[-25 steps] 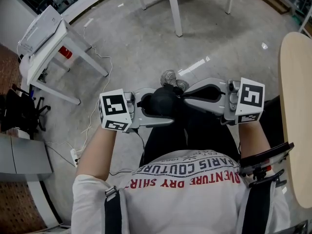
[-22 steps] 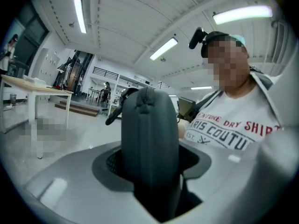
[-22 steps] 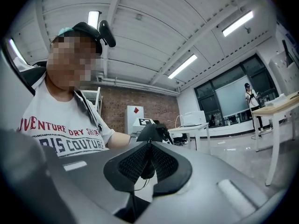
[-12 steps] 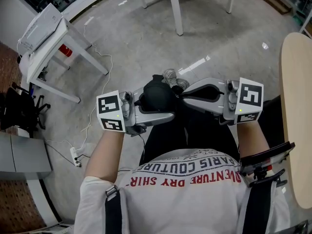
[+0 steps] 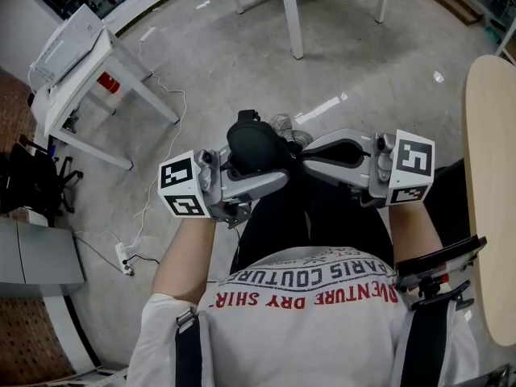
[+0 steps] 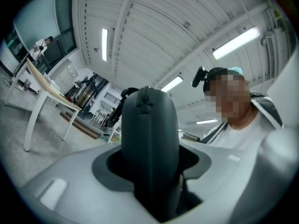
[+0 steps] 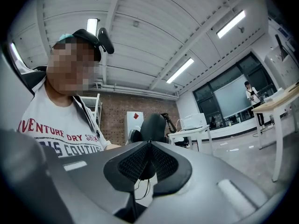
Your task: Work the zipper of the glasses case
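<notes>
The black glasses case (image 5: pixel 256 147) sits clamped in my left gripper (image 5: pixel 262 172), held over the person's lap. In the left gripper view the case (image 6: pixel 149 139) stands upright between the jaws, and my left gripper (image 6: pixel 149 171) is shut on its lower half. My right gripper (image 5: pixel 300 158) reaches in from the right, its tips against the case's right edge. In the right gripper view its pads (image 7: pixel 135 164) are pressed together, so my right gripper (image 7: pixel 148 146) is shut at the case (image 7: pixel 154 125). The zipper pull is hidden between those pads.
A white table carrying a printer (image 5: pixel 76 51) stands at the left, with a power strip (image 5: pixel 125 256) and cable on the floor. A round wooden tabletop (image 5: pixel 488 184) lies at the right edge. White table legs (image 5: pixel 289 14) stand ahead. The person's shoe (image 5: pixel 282 125) shows beyond the case.
My left gripper has tilted and lifted the case up and away from me, and its marker cube slid slightly left. My right gripper has stayed nearly still.
</notes>
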Motion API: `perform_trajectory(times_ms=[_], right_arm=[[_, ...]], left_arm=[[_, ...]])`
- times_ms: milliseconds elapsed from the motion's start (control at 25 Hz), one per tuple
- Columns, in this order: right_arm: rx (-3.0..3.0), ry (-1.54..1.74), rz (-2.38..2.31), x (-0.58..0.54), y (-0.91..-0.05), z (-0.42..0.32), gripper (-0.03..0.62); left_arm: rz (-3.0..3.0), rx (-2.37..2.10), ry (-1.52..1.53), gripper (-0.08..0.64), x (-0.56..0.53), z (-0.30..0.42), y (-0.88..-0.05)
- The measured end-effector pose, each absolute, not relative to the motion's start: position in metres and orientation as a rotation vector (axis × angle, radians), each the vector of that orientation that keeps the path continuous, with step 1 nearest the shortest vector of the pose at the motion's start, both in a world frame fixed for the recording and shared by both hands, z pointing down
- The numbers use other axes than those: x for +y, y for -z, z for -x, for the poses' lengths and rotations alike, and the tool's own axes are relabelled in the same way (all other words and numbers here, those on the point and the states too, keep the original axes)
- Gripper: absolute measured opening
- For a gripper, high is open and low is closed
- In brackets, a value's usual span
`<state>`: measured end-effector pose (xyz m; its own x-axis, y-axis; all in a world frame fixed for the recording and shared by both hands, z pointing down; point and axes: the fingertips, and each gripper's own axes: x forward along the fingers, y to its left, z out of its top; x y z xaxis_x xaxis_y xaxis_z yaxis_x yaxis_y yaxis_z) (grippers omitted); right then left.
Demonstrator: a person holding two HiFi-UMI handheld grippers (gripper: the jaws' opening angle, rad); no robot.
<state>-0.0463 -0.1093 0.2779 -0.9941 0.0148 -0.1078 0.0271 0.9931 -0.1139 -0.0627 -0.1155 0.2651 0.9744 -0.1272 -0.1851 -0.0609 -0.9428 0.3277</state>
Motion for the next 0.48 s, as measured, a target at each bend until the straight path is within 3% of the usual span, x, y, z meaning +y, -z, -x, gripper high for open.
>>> perform_trajectory(times_ms=[480], right_arm=[[2.987,0.245,-0.007,-0.113,-0.283,0.048,0.021]], left_arm=[[-2.687,-0.315,0.647,0.25,-0.137,0.084,-0.234]])
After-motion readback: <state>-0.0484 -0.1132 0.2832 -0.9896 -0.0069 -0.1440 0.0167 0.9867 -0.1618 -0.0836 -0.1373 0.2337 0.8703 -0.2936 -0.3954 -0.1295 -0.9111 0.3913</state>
